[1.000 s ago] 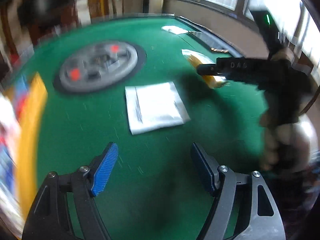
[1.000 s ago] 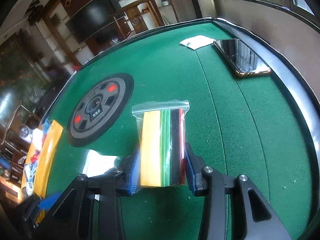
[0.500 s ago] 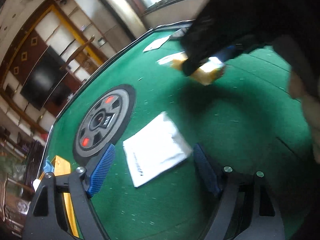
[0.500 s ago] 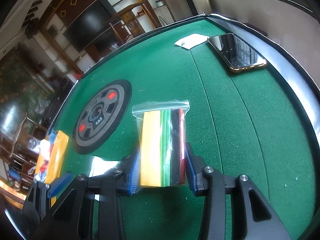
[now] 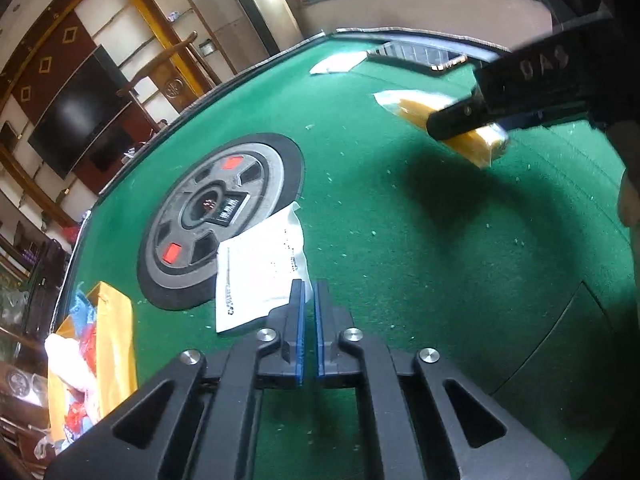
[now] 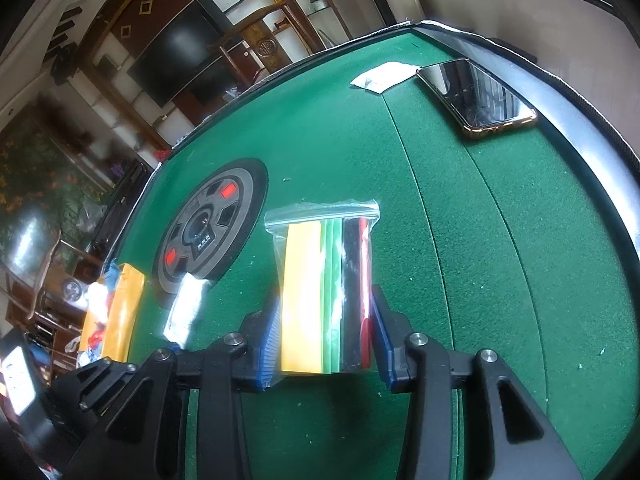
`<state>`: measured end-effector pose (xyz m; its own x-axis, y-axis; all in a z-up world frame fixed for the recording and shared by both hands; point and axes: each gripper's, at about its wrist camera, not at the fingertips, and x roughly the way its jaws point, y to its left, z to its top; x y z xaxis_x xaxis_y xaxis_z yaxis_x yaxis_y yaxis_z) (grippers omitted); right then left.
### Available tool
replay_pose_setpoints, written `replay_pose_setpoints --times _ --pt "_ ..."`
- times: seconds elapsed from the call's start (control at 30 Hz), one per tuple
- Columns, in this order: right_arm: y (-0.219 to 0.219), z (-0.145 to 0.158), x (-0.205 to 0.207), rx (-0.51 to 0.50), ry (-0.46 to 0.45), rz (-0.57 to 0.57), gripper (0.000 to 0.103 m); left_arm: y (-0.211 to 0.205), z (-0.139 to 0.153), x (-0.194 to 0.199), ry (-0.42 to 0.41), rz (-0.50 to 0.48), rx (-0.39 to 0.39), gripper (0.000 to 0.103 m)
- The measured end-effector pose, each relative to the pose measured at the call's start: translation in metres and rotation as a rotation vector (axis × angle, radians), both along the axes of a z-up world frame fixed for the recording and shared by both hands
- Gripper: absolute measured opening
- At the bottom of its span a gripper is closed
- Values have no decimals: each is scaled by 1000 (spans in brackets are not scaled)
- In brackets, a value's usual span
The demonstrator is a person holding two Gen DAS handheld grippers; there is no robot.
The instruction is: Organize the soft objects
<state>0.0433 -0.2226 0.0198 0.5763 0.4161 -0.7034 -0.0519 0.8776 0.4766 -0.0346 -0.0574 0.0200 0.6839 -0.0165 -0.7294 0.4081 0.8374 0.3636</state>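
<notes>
The right tool (image 6: 326,332) is clamped on a clear zip bag (image 6: 326,280) of coloured strips, its blue pads pressing the bag's two long edges while the zip end points away over the green bench (image 6: 500,240). The bag appears lifted off the felt, in the middle of the bench, right of the round grey disc (image 6: 208,228).

The left tool (image 5: 308,320) has its pads drawn almost together, with only a thin slit between them. Its tips sit at the near right corner of a white pouch (image 5: 260,272) that lies partly on the disc's rim. I cannot tell whether any of the pouch's edge is caught in the slit; most of it lies flat to the left of the tips.

Risks, as I judge them: the bag is slick film held only by its edges, so a quick swing or a slack squeeze could let it slide out or buckle between the pads. If the left tool has only a sliver of the pouch, lifting could shed it, or drag it across the disc. The two tools are near each other, so crossing paths toward the yellow bin (image 6: 120,312) at far left could knock them together. A phone (image 6: 480,96) and a small white packet (image 6: 382,76) lie at the far right edge, well apart from the work.
</notes>
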Motion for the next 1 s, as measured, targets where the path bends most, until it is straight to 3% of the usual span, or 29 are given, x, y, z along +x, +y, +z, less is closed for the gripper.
replay_pose_setpoints --times 0.27,0.4,0.47,0.5,0.6,0.63,0.77,0.83,0.97,1.0 --pt "3 3 0 -8 -18 12 37 30 48 -10 -60 29 -149 0" --pt "5 2 0 -11 -19 17 37 48 63 -11 -31 27 -247 0" --pt "5 2 0 -17 -19 14 37 48 60 -11 -23 24 -257 8" --pt "5 2 0 -18 -18 13 37 47 56 -8 -12 32 -246 18" --pt "5 0 1 -21 -12 11 37 55 45 11 29 101 -291 68" --pt "5 0 2 -20 -10 13 37 61 44 17 36 132 -323 73" --pt "5 -3 4 -12 5 21 37 81 30 52 108 222 -457 75" --pt "5 -4 6 -8 11 24 37 77 21 64 127 238 -434 75" --pt "2 -8 8 0 28 18 37 50 -7 78 147 236 -317 76" --pt "2 -9 8 1 31 17 37 46 -12 80 154 238 -299 82"
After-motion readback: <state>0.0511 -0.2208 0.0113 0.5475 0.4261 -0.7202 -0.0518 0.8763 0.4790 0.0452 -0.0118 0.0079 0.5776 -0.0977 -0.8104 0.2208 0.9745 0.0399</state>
